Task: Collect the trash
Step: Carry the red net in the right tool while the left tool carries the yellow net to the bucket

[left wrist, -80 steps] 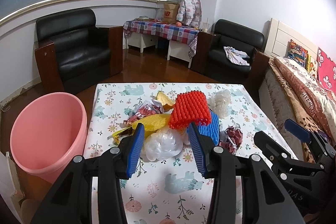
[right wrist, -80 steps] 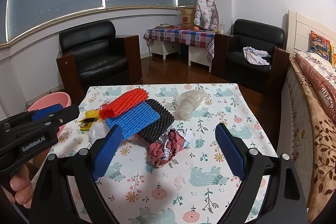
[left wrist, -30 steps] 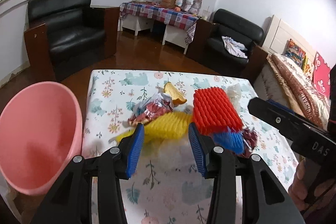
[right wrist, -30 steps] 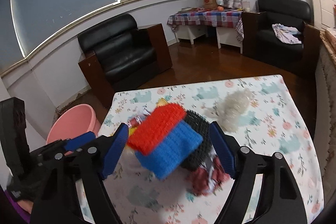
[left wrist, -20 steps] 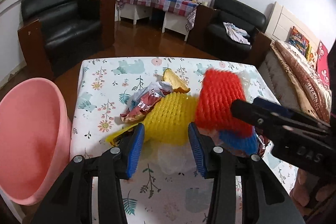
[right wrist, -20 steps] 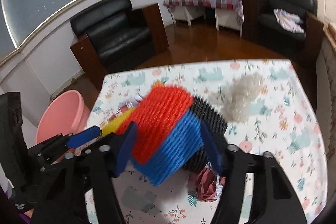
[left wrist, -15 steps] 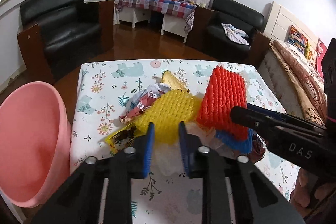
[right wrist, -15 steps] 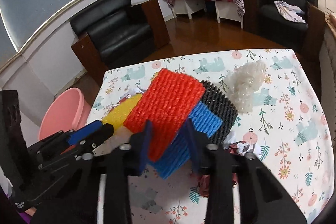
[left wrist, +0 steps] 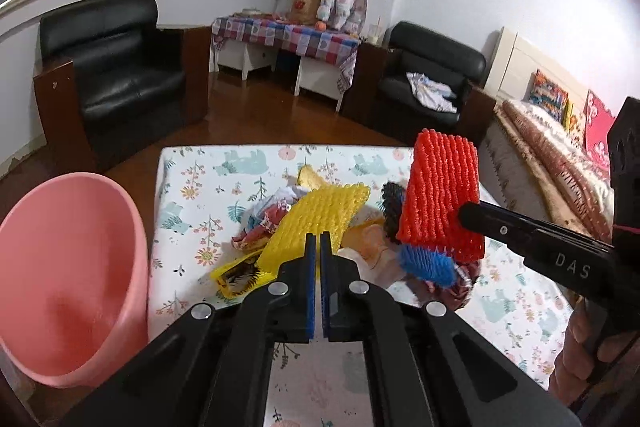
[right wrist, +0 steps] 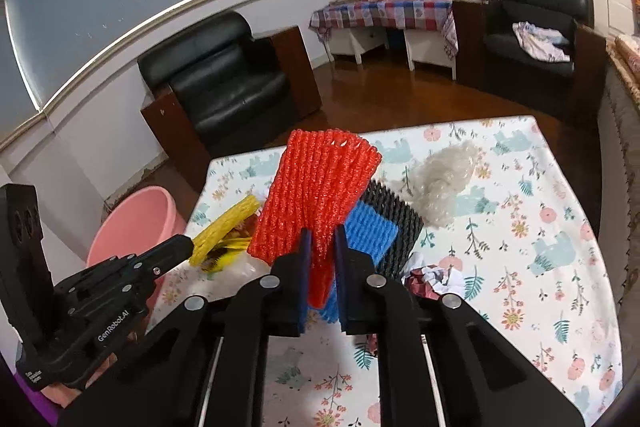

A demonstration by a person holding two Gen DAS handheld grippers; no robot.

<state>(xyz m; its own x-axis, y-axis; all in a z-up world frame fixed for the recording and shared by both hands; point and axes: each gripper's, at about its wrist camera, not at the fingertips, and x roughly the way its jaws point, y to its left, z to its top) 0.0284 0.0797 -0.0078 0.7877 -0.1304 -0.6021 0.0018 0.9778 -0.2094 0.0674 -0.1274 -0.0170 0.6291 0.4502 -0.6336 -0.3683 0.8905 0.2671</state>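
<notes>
a: left gripper (left wrist: 318, 247), status?

b: jaws drawn together on the near edge of the yellow foam net (left wrist: 318, 213). the net rises tilted from the pads, its far end up over the pile on the table (left wrist: 192, 171).

a: right gripper (right wrist: 320, 247)?

b: clamped on the red foam net (right wrist: 316, 195), with a strip of the blue foam net (right wrist: 370, 229) caught between the pads too, below the red. red net stands nearly upright above the fingers. seen from the left wrist camera it hangs beside the yellow one, apart from it.

a: rest of the trash?

b: black foam net (right wrist: 396, 215) lies under and behind the blue one. crumpled clear plastic (right wrist: 444, 179) sits further back on the right, well apart from the grippers. a red-and-white crumpled wrapper (right wrist: 430, 281) rests just right of the right gripper. another crumpled wrapper (left wrist: 266, 223) and a yellow snack packet (left wrist: 236, 271) lie left of the yellow net; a clear bag (left wrist: 376, 251) lies between the two grippers.

a: bin?

b: pink bucket (left wrist: 68, 267) stands on the floor against the table's left edge, mouth tilted toward the camera. cannot tell if anything is inside.
</notes>
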